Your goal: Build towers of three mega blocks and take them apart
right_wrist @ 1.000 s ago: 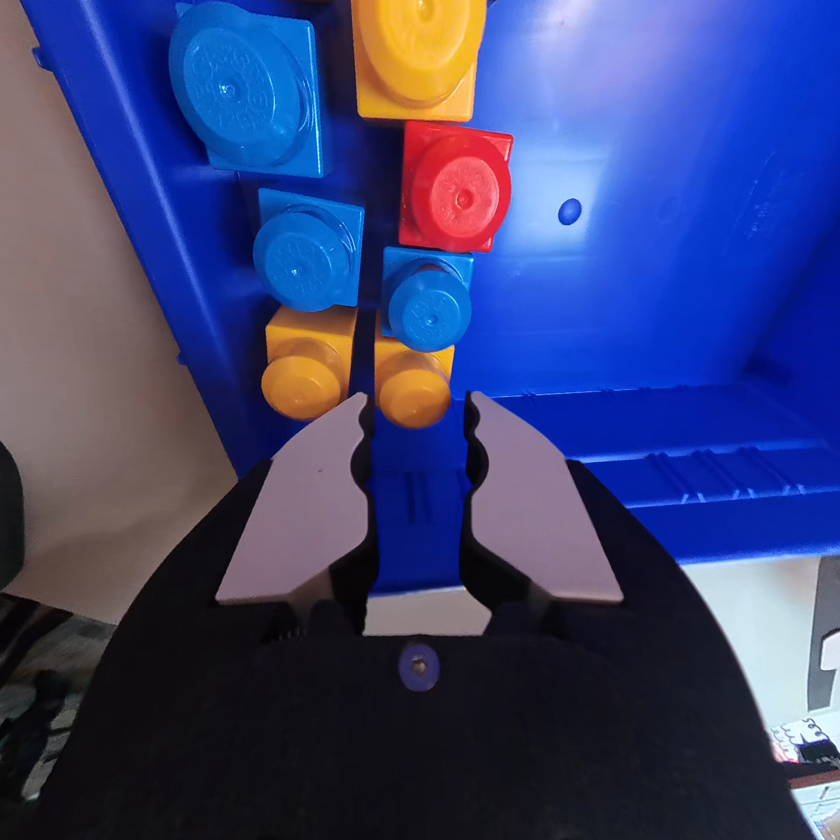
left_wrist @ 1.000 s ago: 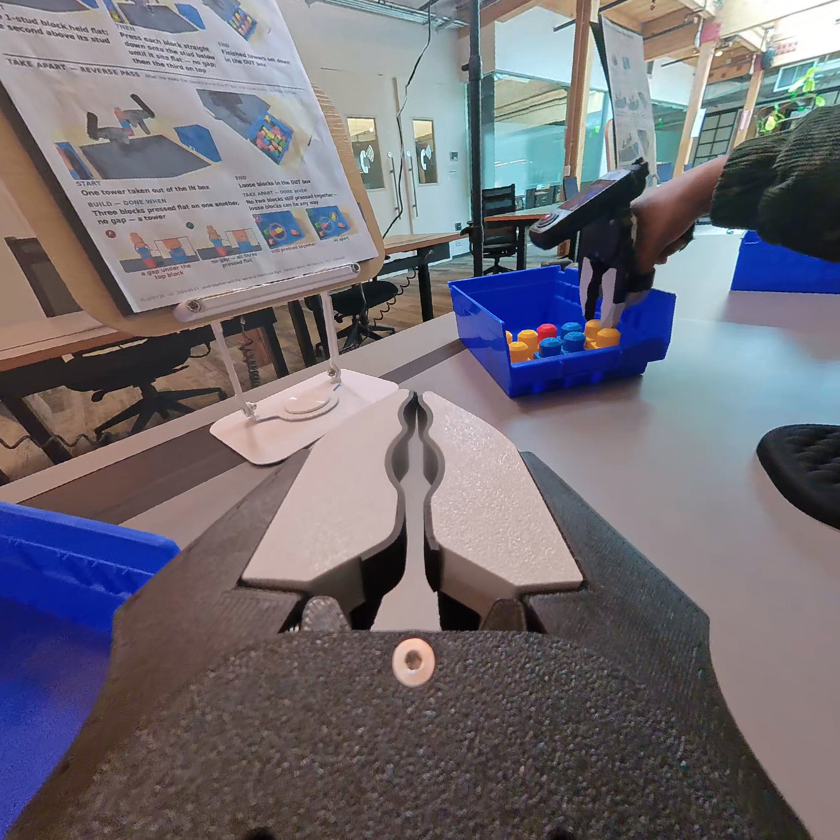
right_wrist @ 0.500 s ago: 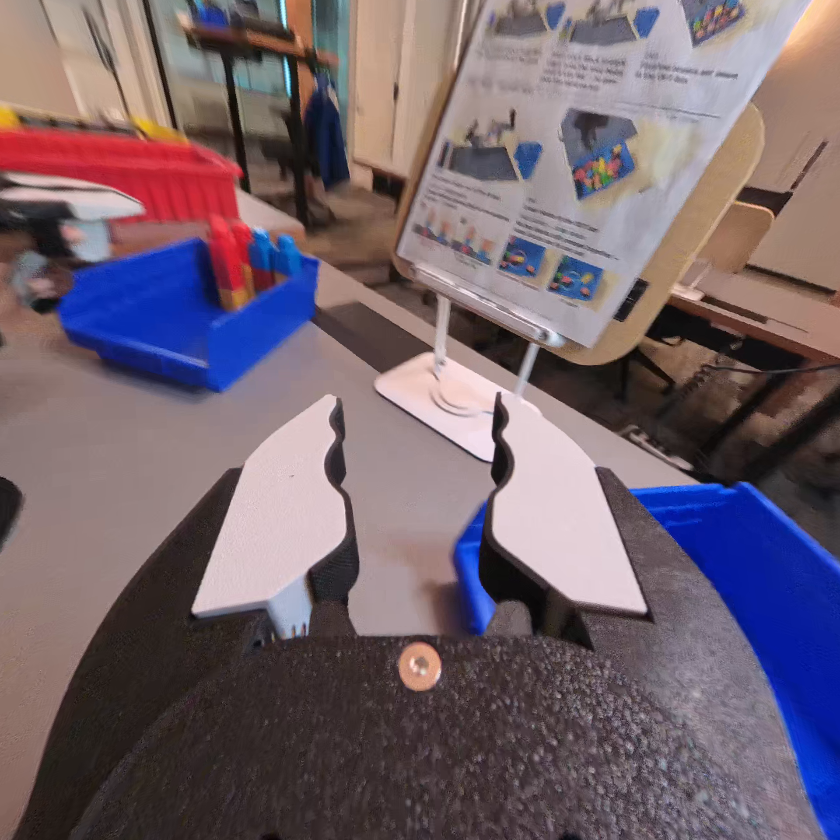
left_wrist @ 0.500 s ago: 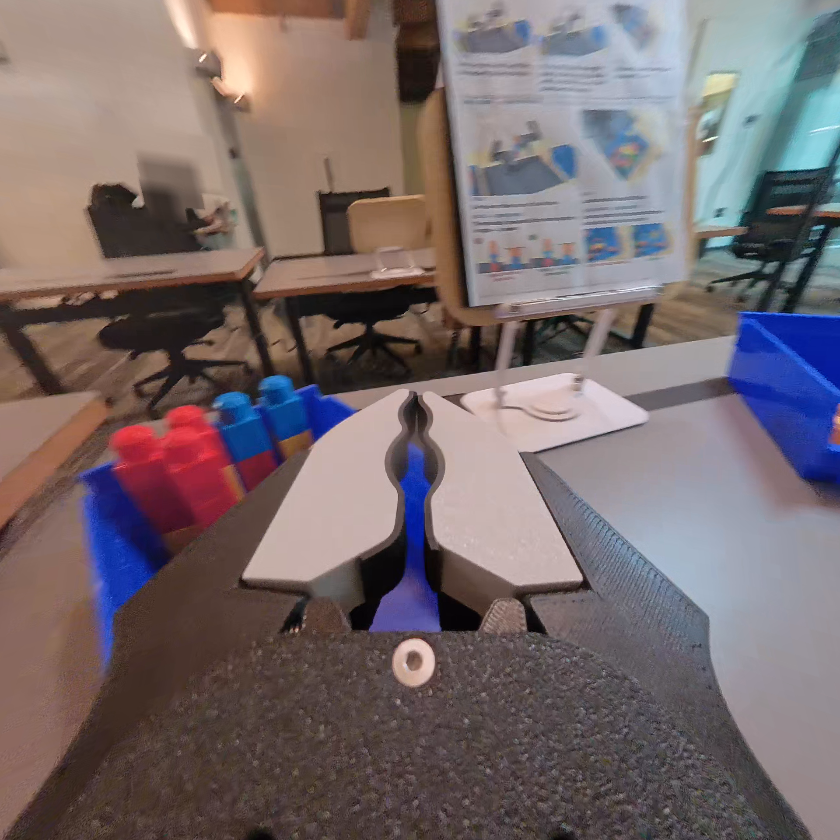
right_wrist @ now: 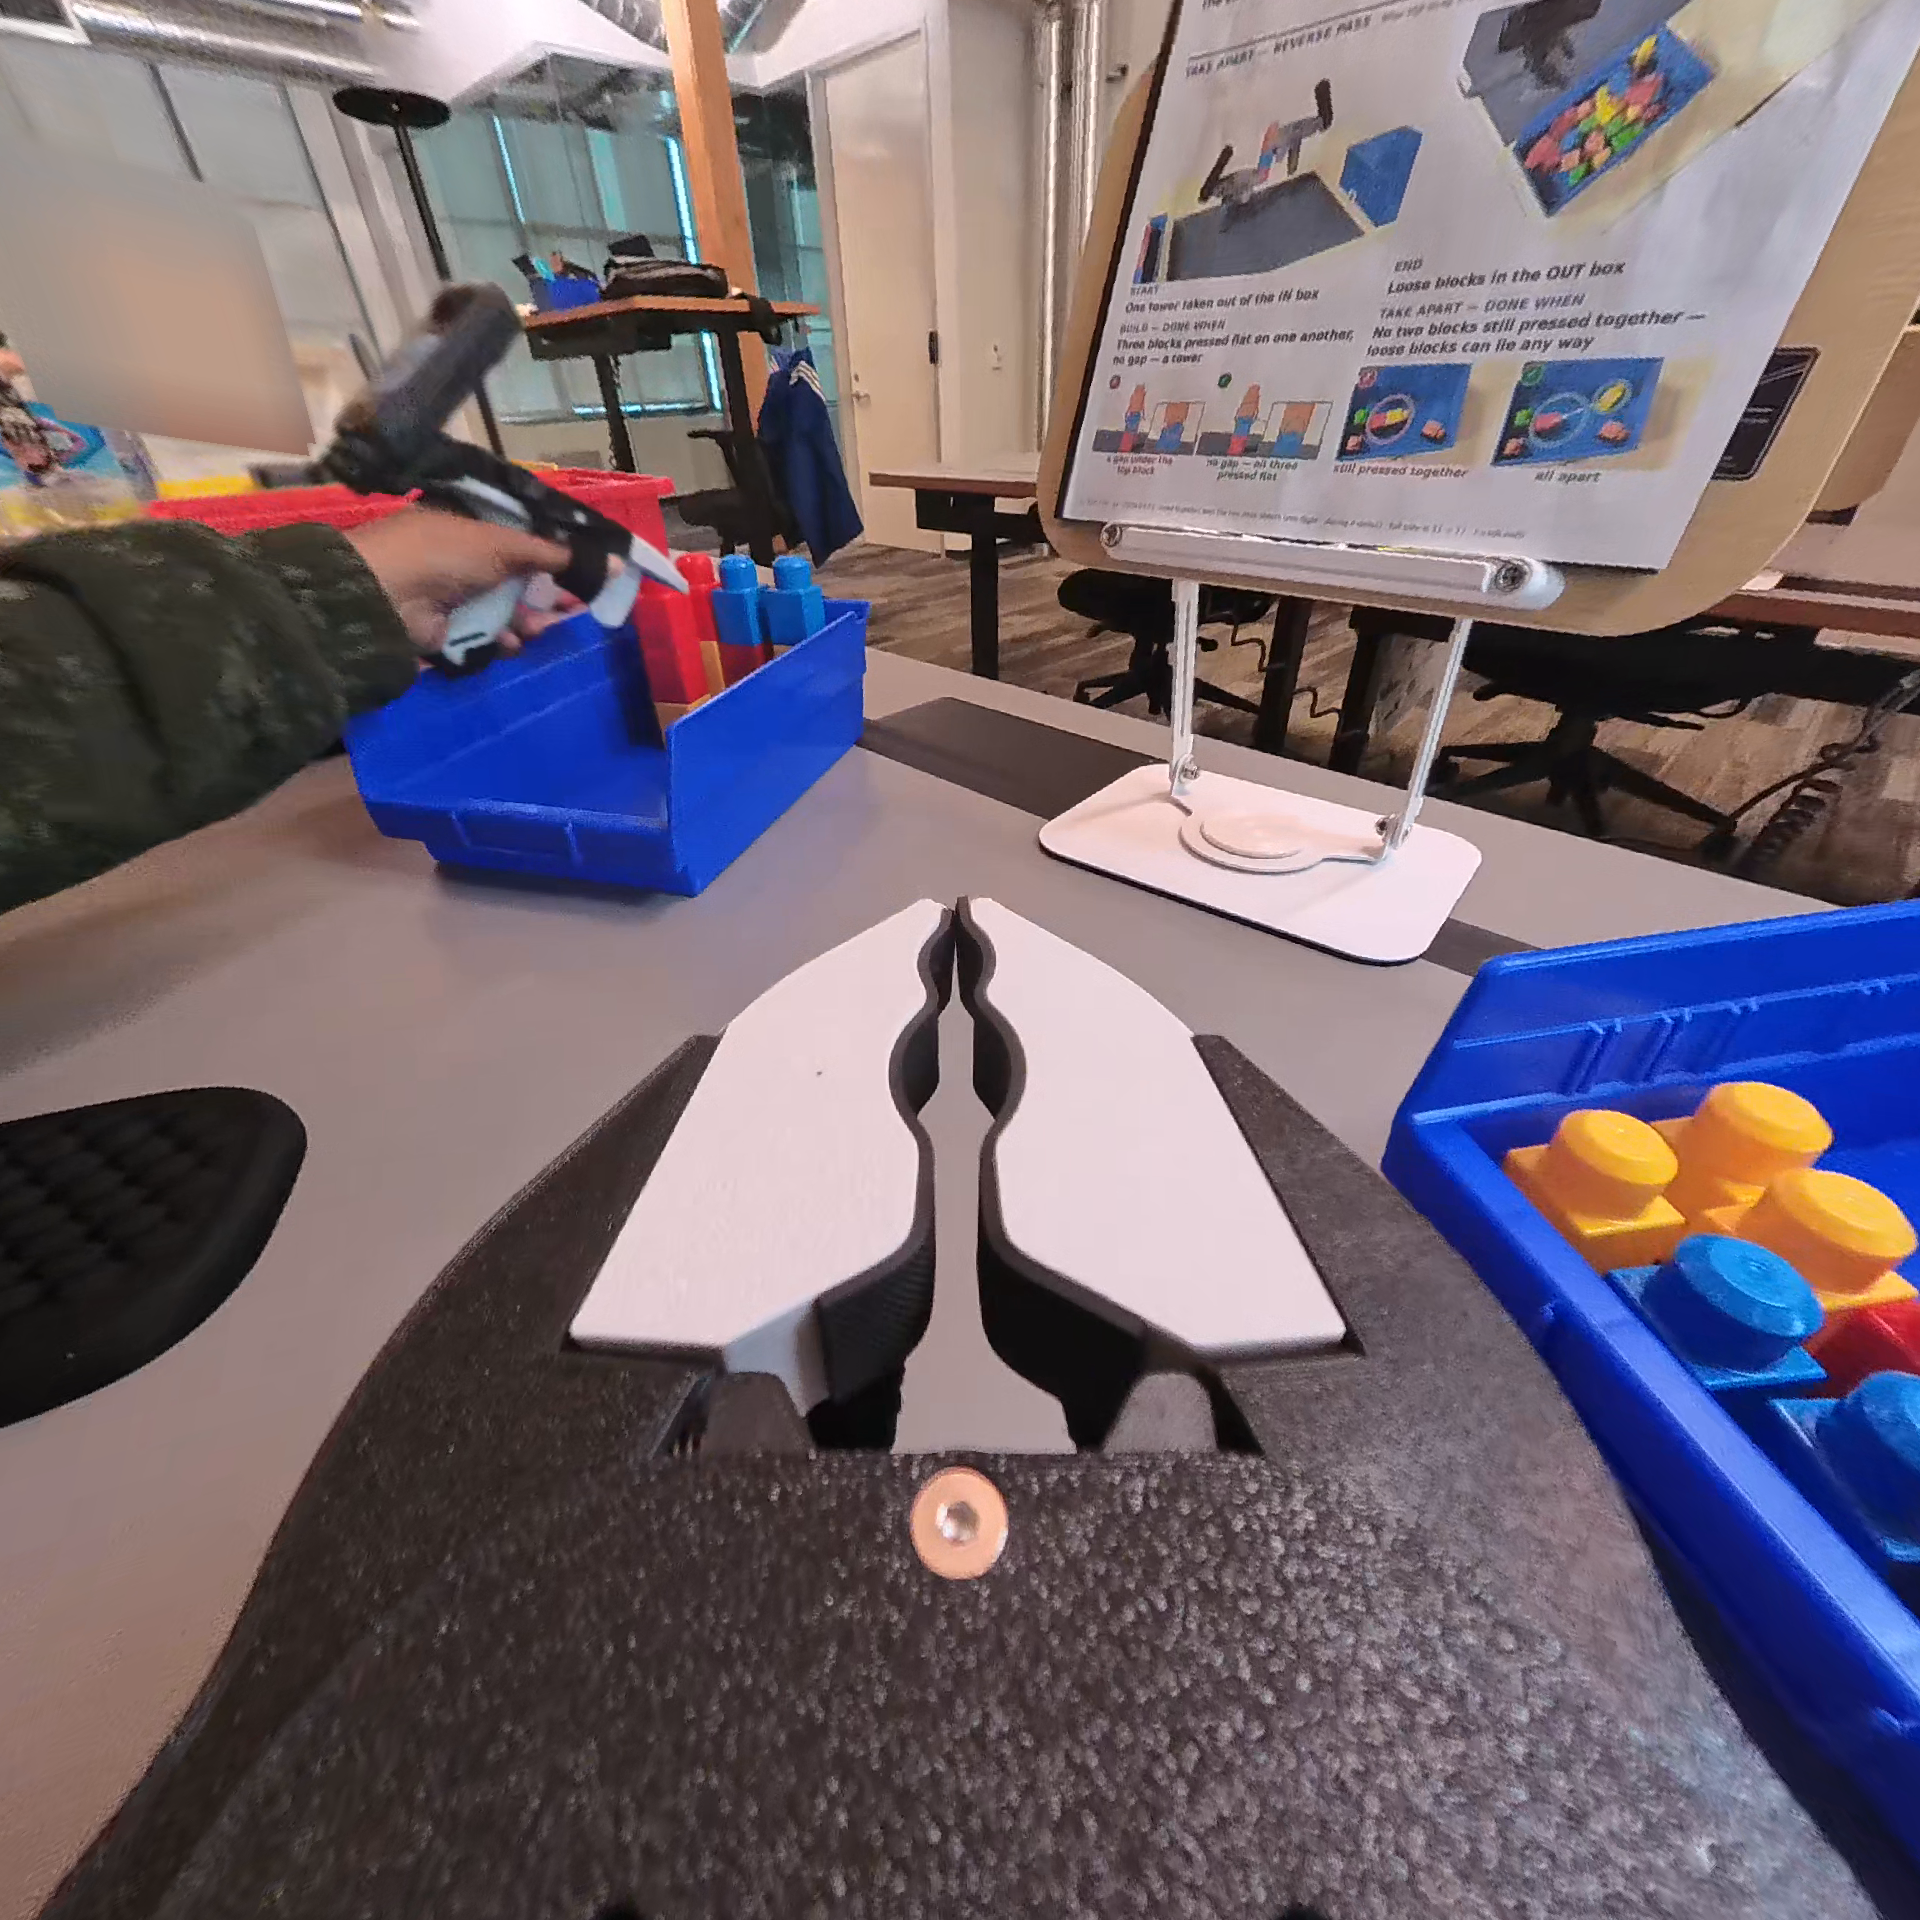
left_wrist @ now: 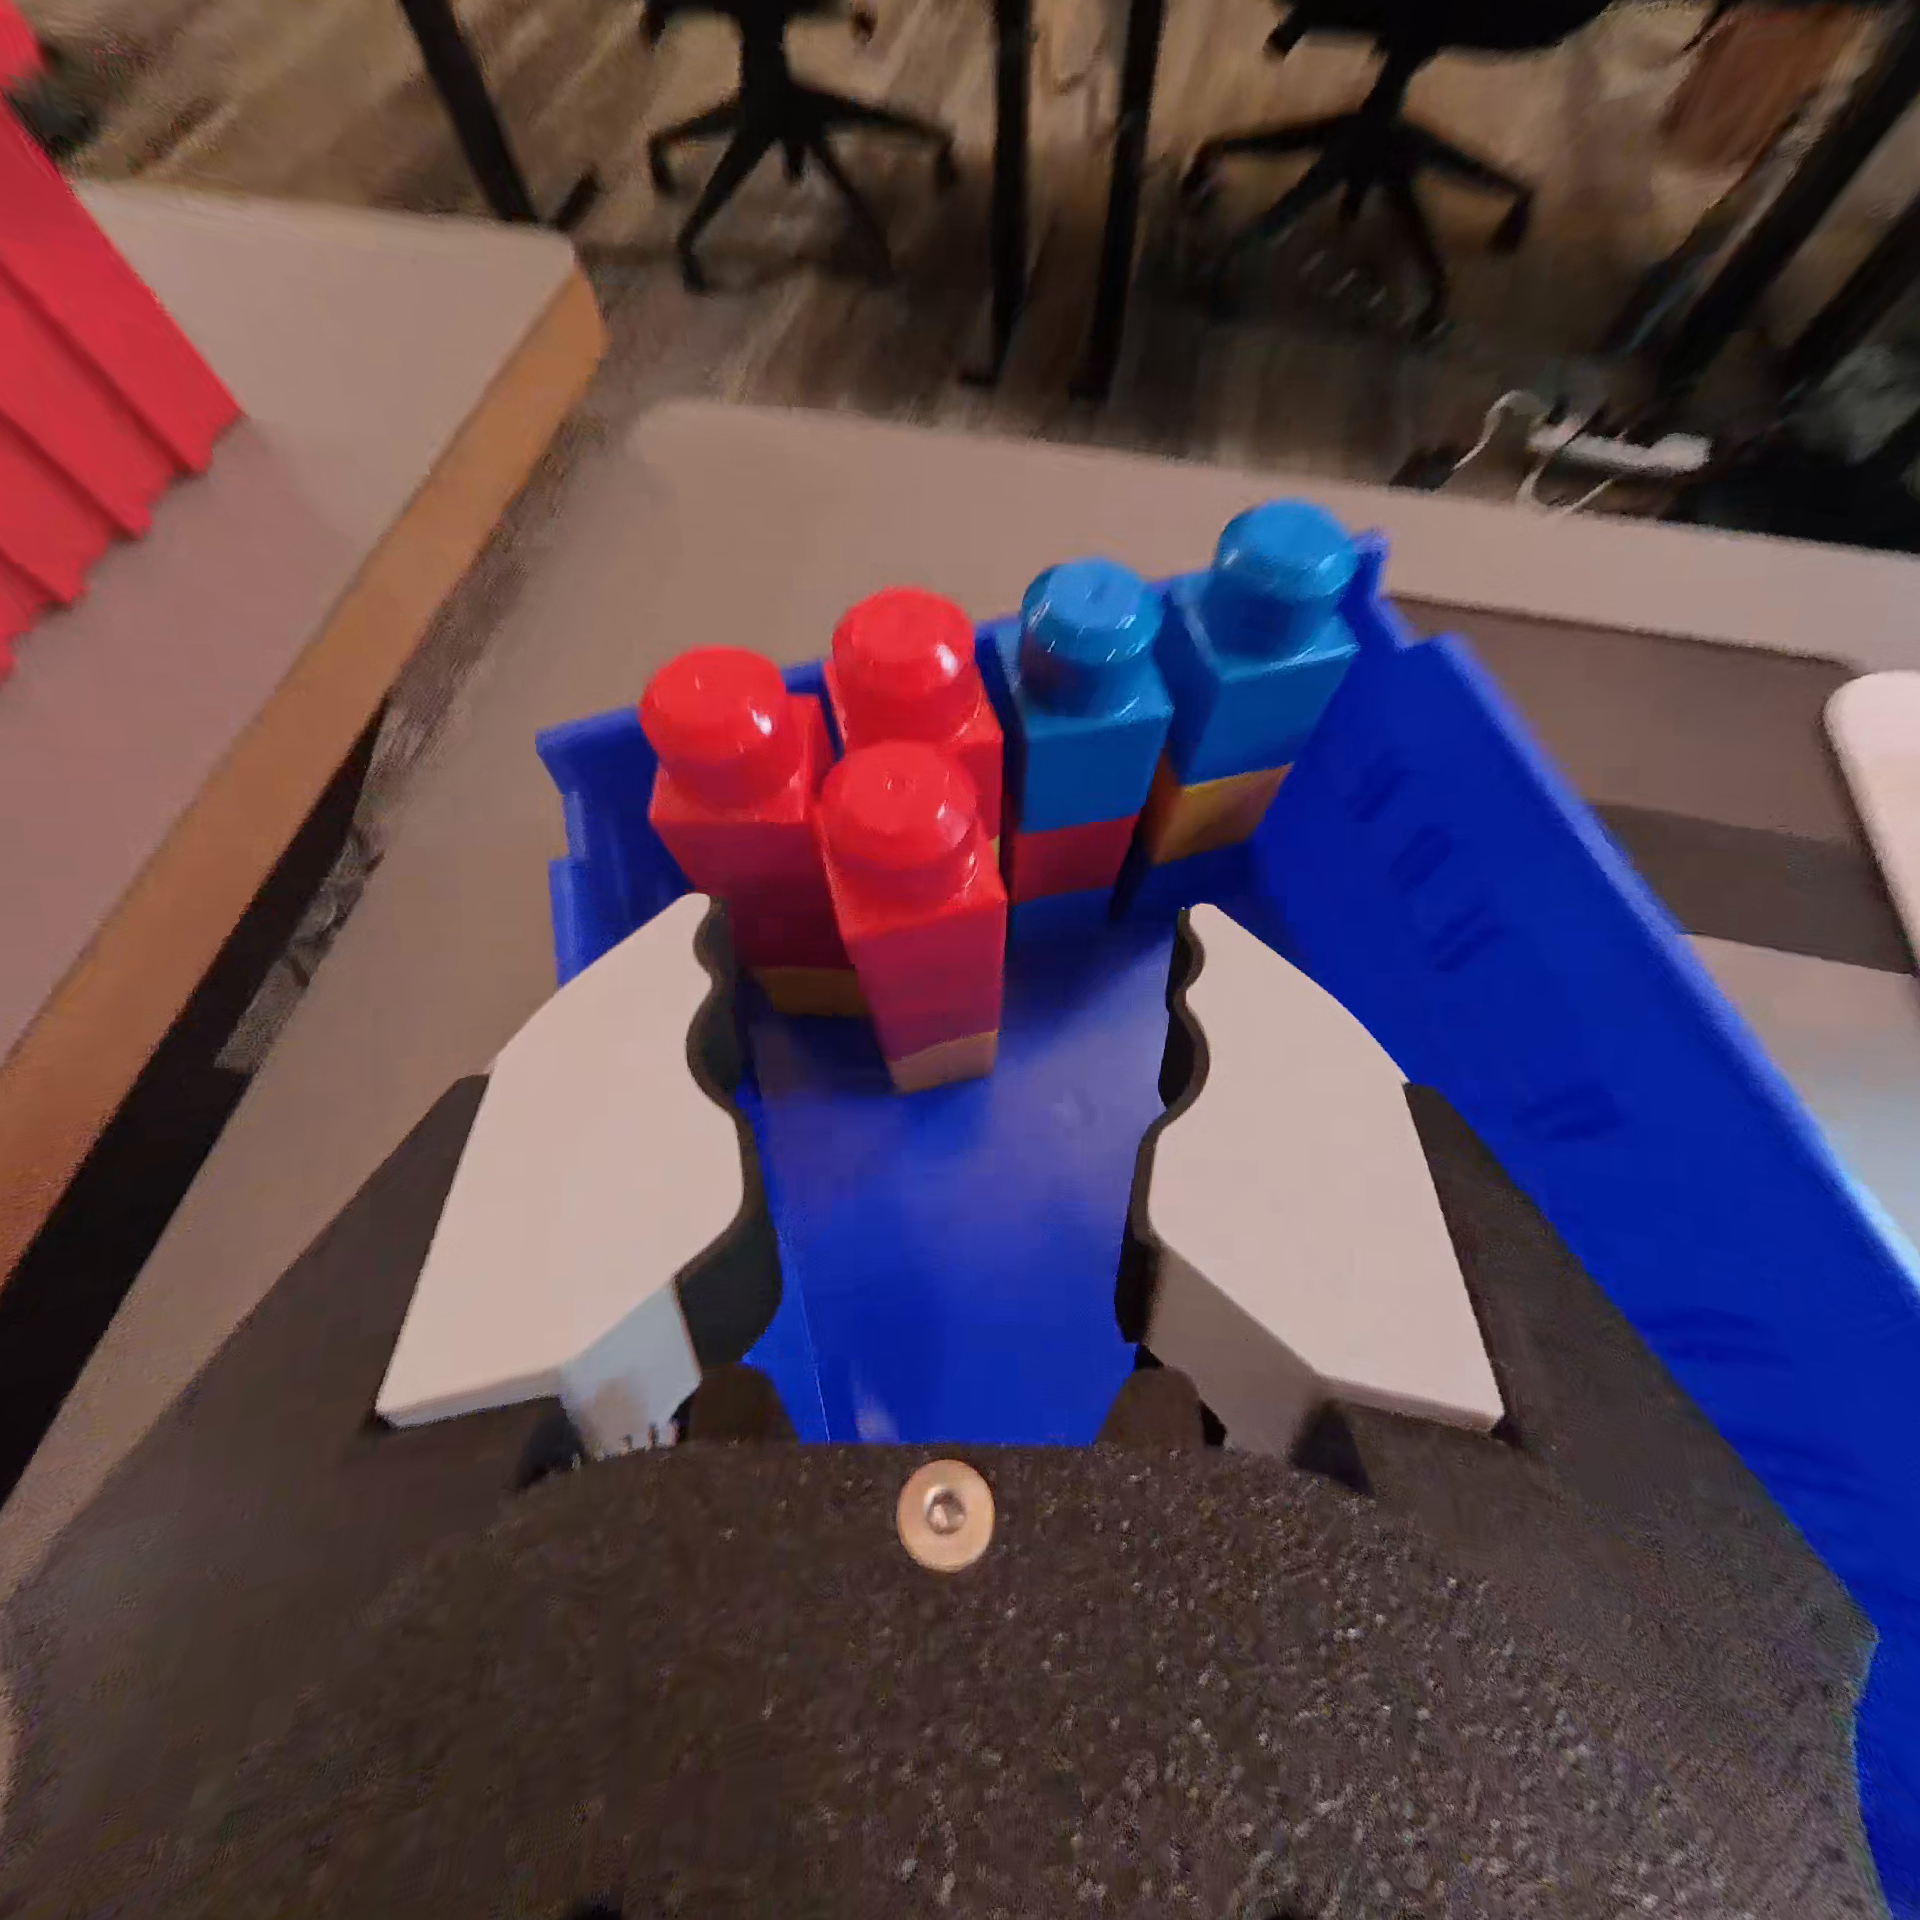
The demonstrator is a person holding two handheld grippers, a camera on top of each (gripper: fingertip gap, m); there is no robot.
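Observation:
Several block towers stand at the far end of a blue bin (left_wrist: 1455,935). The nearest is a red-topped tower (left_wrist: 920,914); behind it stand two more red-topped towers and two blue-topped towers (left_wrist: 1091,717). My left gripper (left_wrist: 945,920) is open and empty, tilted down over the bin just in front of the nearest tower. It also shows in the right wrist view (right_wrist: 613,582) above that bin (right_wrist: 582,769). My right gripper (right_wrist: 954,909) is shut and empty above the grey table (right_wrist: 520,987). A second blue bin (right_wrist: 1621,1049) at the right holds loose orange, blue and red blocks (right_wrist: 1714,1195).
An instruction sheet on a white stand (right_wrist: 1262,842) stands at the table's far edge. A black pad (right_wrist: 114,1236) lies at the left. A red bin (left_wrist: 73,364) sits on the neighbouring table. Office chairs and desks stand beyond.
My left gripper swung left, tipped down over the tower bin and opened. My right gripper lifted out of the loose-block bin, opened wider on the way, then shut over the table.

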